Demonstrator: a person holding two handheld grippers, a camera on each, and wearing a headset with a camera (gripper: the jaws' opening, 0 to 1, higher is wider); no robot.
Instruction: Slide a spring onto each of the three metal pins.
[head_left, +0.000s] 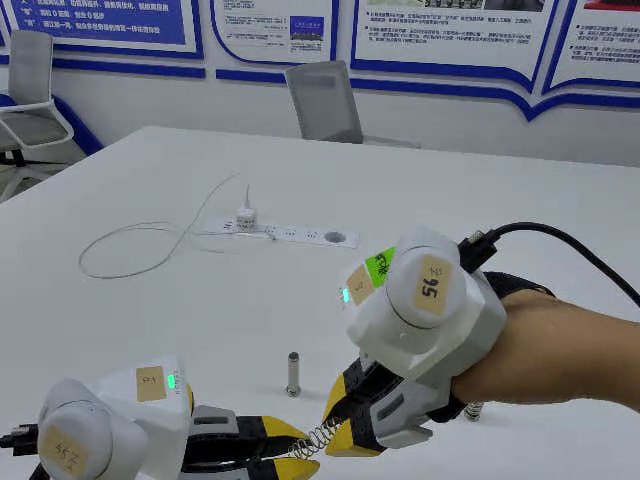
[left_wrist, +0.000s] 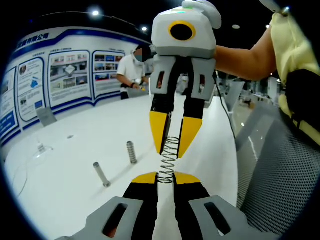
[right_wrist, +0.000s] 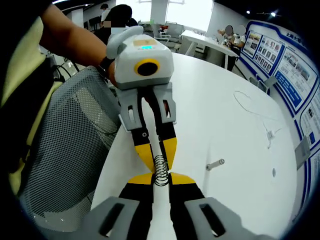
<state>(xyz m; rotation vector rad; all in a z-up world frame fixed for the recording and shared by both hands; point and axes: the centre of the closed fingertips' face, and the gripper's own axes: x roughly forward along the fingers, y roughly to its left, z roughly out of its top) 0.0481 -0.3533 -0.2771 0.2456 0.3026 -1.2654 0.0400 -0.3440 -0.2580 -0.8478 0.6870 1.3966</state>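
Left tool (left_wrist: 166, 179), right tool (right_wrist: 161, 178) grip spring (left_wrist: 168, 157); wrist (head_left: 520, 370) apparently half-hides pin (head_left: 474, 410).

The spring (left_wrist: 168, 157) is thin bare steel wire, bright and shiny along its coils. The left claw (left_wrist: 166, 178) has smooth yellow plastic tips on matt black plastic, with grey moulded plastic behind. The right claw (right_wrist: 161, 178) is built of the same plastics. Its housing is glossy white plastic and carries tan paper labels (head_left: 432, 283). The bare pin (head_left: 293, 373) is grey metal with a smooth, dull shaft. The tabletop (head_left: 420, 190) is white and smooth with a soft sheen. The chair (right_wrist: 75, 150) is covered in coarse grey woven mesh.
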